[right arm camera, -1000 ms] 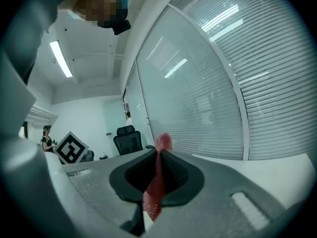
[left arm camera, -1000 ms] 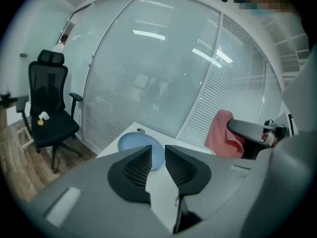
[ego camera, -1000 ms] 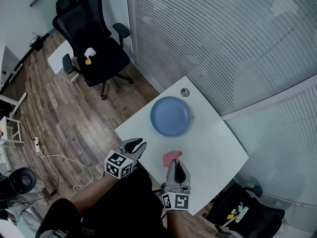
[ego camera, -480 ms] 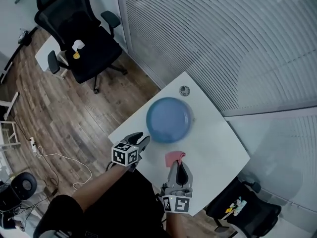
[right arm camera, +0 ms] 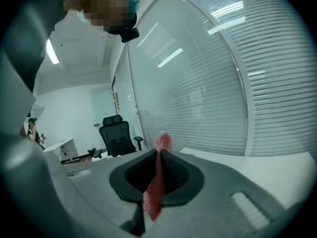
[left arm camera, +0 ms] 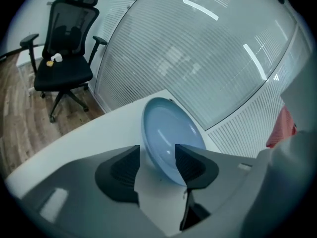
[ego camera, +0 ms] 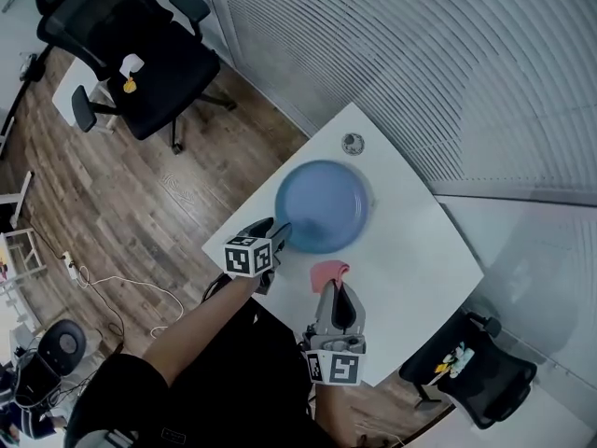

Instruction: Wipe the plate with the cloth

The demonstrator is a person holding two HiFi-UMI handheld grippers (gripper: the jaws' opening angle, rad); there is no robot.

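Here the right gripper (ego camera: pixel 334 289) points nearly level, fingers (right arm camera: pixel 179 173) pinching the cloth (ego camera: pixel 329 272).

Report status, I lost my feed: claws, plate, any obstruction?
Left claw just opened, near rim of plate between its jaws, ungripped. Right claw shut on cloth, short of the plate. Nothing in the way.

Left gripper (ego camera: pixel 278 236) tilted down, jaws just now opening wide astride plate (ego camera: pixel 326 203) rim; right gripper (ego camera: pixel 336 293) tight on cloth (ego camera: pixel 329 272).
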